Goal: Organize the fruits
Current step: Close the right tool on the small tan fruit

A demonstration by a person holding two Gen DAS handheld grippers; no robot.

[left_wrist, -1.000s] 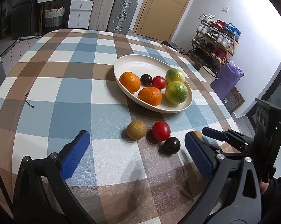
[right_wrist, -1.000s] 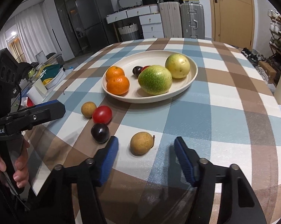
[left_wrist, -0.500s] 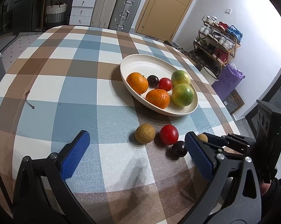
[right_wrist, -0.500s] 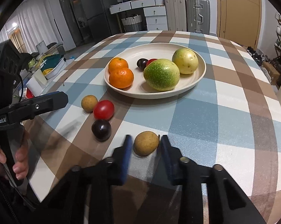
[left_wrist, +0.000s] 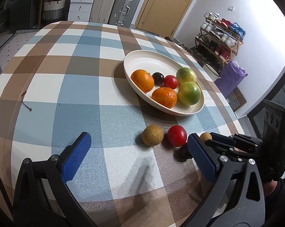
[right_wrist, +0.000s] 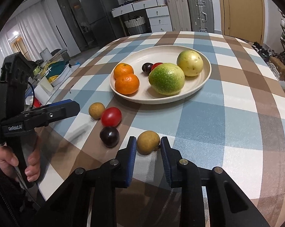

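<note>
The right gripper [right_wrist: 148,147] has its blue pads closed against both sides of a small brown fruit [right_wrist: 148,142], which sits on the checked tablecloth [right_wrist: 227,113] near the table's front edge; whether the fruit is lifted off the cloth cannot be told. Just left of it lies a dark plum [right_wrist: 109,136]; beyond the plum, touching or nearly so, a red tomato [right_wrist: 111,116]; and next to that a second brown fruit [right_wrist: 96,110]. Further back stands a cream oval plate [right_wrist: 204,79] holding two oranges [right_wrist: 126,83], a large green fruit [right_wrist: 166,78], a yellow-green fruit [right_wrist: 189,63], and between them another dark plum and a red tomato, partly hidden.

The left gripper [left_wrist: 138,151] hangs above the cloth with its jaws wide apart and nothing between them; its right pad [left_wrist: 201,157] covers part of the loose plum in its own view; the second brown fruit [left_wrist: 152,134] and the tomato [left_wrist: 177,135] lie just ahead of it. A hand [right_wrist: 19,162] grips the left gripper's handle at the table's edge.
</note>
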